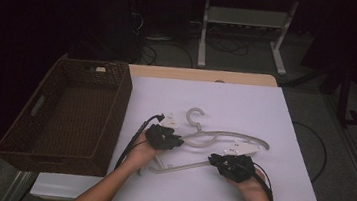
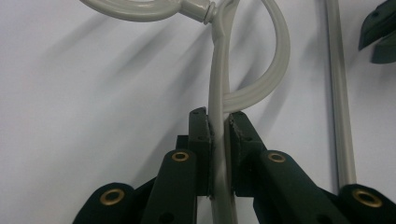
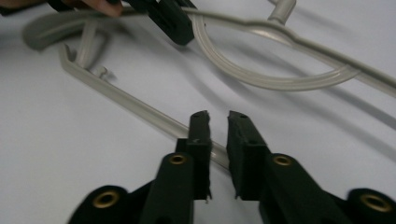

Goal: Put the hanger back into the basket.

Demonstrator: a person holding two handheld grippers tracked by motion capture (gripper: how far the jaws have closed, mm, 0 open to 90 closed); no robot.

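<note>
Pale grey hanger [image 1: 223, 135], dark brown woven basket [image 1: 114, 119], white table [image 1: 246, 102]

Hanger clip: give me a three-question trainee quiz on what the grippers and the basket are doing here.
1. True or false: the left gripper is shut on the grey clothes hanger.
2. The right gripper has its pads: A) pressed on the hanger's bottom bar; B) slightly apart with the bar passing between them; C) inside the basket.
3. On which side of the white table does the brown wicker basket sit in the high view, and does it hold anything?

Key: 1 true. 2 B. 3 the left side; it looks empty.
</note>
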